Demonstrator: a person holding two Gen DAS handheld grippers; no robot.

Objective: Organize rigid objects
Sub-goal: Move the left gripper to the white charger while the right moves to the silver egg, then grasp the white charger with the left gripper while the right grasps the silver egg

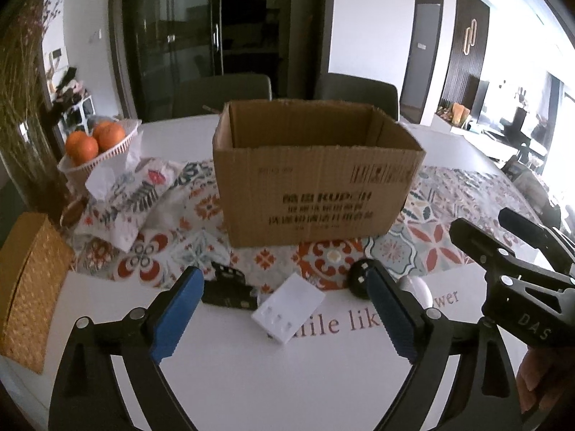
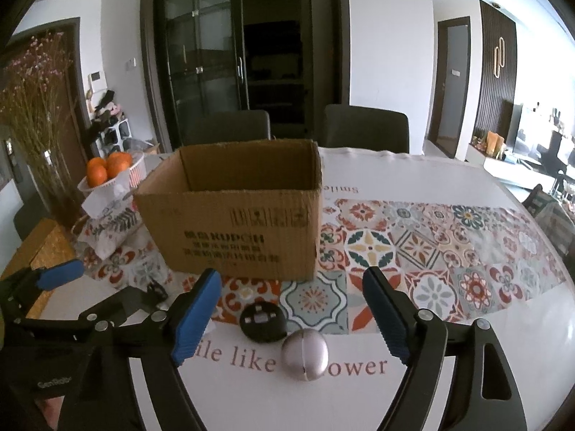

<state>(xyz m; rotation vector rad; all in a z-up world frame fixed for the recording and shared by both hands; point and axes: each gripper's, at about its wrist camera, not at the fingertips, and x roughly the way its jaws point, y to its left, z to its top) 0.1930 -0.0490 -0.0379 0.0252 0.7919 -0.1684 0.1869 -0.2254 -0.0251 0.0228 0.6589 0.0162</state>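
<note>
In the left wrist view my left gripper [image 1: 284, 280] hangs open over the table's near edge. A white rectangular block [image 1: 287, 309] lies between its blue pads, untouched. A black boxy piece [image 1: 226, 289] sits by the left pad and a black round puck [image 1: 359, 280] by the right pad. In the right wrist view my right gripper [image 2: 291, 287] is open above the same black puck [image 2: 262, 321] and a silver ball [image 2: 304, 353], touching neither. An open, empty-looking cardboard box [image 1: 316, 172] [image 2: 233, 215] stands just behind these things.
A patterned runner [image 2: 431, 251] crosses the white table. At the left stand a basket of oranges [image 1: 97, 143], a fabric tissue pouch [image 1: 125, 197], a woven box [image 1: 28, 287] and a vase of dried flowers [image 2: 43, 136]. Two chairs [image 2: 366, 125] stand behind the table.
</note>
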